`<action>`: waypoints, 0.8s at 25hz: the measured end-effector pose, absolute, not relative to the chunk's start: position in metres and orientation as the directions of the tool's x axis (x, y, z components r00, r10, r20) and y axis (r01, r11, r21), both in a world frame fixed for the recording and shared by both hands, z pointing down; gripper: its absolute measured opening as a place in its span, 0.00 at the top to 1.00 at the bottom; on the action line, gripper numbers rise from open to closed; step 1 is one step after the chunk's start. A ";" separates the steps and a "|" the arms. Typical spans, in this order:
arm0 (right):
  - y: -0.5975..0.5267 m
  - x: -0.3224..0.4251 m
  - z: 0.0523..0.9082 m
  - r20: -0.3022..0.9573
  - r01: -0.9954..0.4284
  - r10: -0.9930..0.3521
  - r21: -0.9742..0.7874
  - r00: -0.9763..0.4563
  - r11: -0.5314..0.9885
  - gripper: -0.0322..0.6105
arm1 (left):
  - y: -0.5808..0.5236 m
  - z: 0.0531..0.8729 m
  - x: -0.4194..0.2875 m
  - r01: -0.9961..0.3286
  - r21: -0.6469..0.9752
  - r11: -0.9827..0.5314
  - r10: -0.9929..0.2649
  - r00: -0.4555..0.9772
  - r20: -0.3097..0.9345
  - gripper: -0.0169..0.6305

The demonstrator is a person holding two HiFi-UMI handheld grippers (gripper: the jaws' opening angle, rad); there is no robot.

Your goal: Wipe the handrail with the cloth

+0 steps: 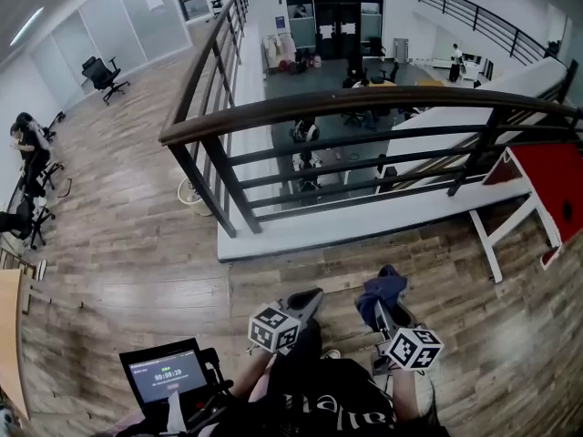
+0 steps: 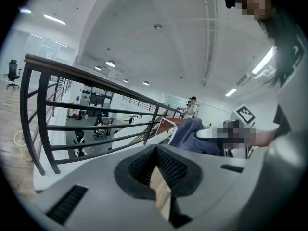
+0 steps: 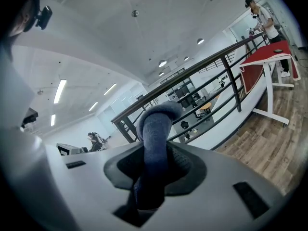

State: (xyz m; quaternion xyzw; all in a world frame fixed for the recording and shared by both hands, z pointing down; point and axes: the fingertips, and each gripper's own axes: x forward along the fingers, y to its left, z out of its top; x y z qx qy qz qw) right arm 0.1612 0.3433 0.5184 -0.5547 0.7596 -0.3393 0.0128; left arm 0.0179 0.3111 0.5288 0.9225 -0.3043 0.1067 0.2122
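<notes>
The right gripper [image 3: 155, 153] has its jaws clamped on the cloth [image 3: 156, 124], a dark blue one bunched into a thick roll that runs up between the pads and curls over beyond the tips. Just to its left, the left gripper [image 2: 156, 150] is closed up with nothing in it (the pads meet at the tips, and only a sliver of wood floor shows through behind them). Both grippers sit low, close to the person's body, pointing forward side by side.

The handrail [image 1: 364, 105] is ahead of both grippers and above them, well apart from the cloth. It is a dark wooden top rail on black metal bars, and it bends round a corner off on the left gripper's side. To the right of the right gripper stands a red-topped table [image 1: 551, 185] on white legs, close by the railing. Behind the left gripper, on its left, a small screen [image 1: 168, 374] glows.
</notes>
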 end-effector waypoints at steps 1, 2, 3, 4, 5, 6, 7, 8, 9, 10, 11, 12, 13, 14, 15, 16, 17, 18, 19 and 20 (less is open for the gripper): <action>0.341 0.160 0.519 0.357 -0.834 -0.851 -0.529 -0.385 0.156 0.79 | 0.309 0.530 0.017 -0.608 0.326 -0.724 -0.518 0.791 0.325 0.97; 0.340 0.160 0.521 0.356 -0.834 -0.851 -0.528 -0.386 0.157 0.79 | 0.307 0.530 0.016 -0.609 0.325 -0.723 -0.520 0.790 0.324 0.97; 0.340 0.159 0.521 0.356 -0.834 -0.850 -0.529 -0.388 0.159 0.79 | 0.306 0.530 0.015 -0.609 0.324 -0.724 -0.521 0.790 0.322 0.97; 0.340 0.158 0.521 0.355 -0.833 -0.850 -0.530 -0.390 0.160 0.79 | 0.306 0.530 0.014 -0.610 0.323 -0.724 -0.523 0.790 0.319 0.97; 0.341 0.157 0.521 0.356 -0.833 -0.849 -0.530 -0.391 0.161 0.79 | 0.306 0.529 0.014 -0.609 0.321 -0.725 -0.524 0.791 0.316 0.97; 0.343 0.156 0.521 0.356 -0.832 -0.849 -0.530 -0.392 0.162 0.79 | 0.307 0.528 0.014 -0.609 0.319 -0.726 -0.524 0.791 0.316 0.97; 0.343 0.155 0.521 0.355 -0.832 -0.848 -0.531 -0.393 0.162 0.79 | 0.308 0.527 0.013 -0.608 0.319 -0.727 -0.522 0.791 0.319 0.97; 0.342 0.155 0.521 0.354 -0.831 -0.849 -0.532 -0.393 0.163 0.79 | 0.308 0.527 0.013 -0.608 0.319 -0.727 -0.521 0.791 0.321 0.97; 0.340 0.155 0.521 0.353 -0.831 -0.849 -0.532 -0.393 0.164 0.79 | 0.307 0.528 0.013 -0.609 0.317 -0.727 -0.521 0.790 0.323 0.97; 0.338 0.156 0.522 0.352 -0.831 -0.850 -0.531 -0.393 0.164 0.79 | 0.305 0.529 0.012 -0.610 0.316 -0.727 -0.522 0.789 0.324 0.97; 0.337 0.156 0.522 0.350 -0.831 -0.850 -0.531 -0.393 0.165 0.79 | 0.303 0.529 0.011 -0.612 0.314 -0.726 -0.524 0.788 0.324 0.97; 0.336 0.155 0.523 0.349 -0.830 -0.850 -0.532 -0.394 0.166 0.79 | 0.302 0.529 0.010 -0.615 0.313 -0.724 -0.527 0.786 0.323 0.97; 0.336 0.154 0.523 0.348 -0.829 -0.850 -0.534 -0.395 0.166 0.79 | 0.302 0.530 0.008 -0.617 0.313 -0.722 -0.530 0.784 0.323 0.97; 0.336 0.153 0.524 0.347 -0.828 -0.851 -0.536 -0.395 0.165 0.79 | 0.302 0.530 0.007 -0.620 0.314 -0.719 -0.533 0.782 0.323 0.97; 0.337 0.152 0.524 0.346 -0.827 -0.851 -0.539 -0.394 0.164 0.79 | 0.303 0.531 0.005 -0.622 0.316 -0.716 -0.535 0.780 0.324 0.97; 0.338 0.151 0.525 0.345 -0.825 -0.853 -0.541 -0.393 0.162 0.79 | 0.305 0.532 0.004 -0.624 0.318 -0.714 -0.536 0.779 0.326 0.97; 0.339 0.151 0.525 0.343 -0.824 -0.854 -0.544 -0.392 0.160 0.79 | 0.306 0.533 0.003 -0.625 0.319 -0.712 -0.535 0.778 0.329 0.97; 0.339 0.152 0.527 0.343 -0.822 -0.854 -0.547 -0.392 0.157 0.79 | 0.307 0.535 0.002 -0.626 0.318 -0.712 -0.534 0.777 0.333 0.97; 0.339 0.153 0.529 0.343 -0.821 -0.854 -0.550 -0.392 0.155 0.79 | 0.307 0.538 0.002 -0.627 0.316 -0.712 -0.533 0.776 0.338 0.97; 0.340 0.154 0.531 0.344 -0.819 -0.853 -0.552 -0.392 0.153 0.79 | 0.308 0.541 0.002 -0.628 0.314 -0.712 -0.532 0.774 0.342 0.97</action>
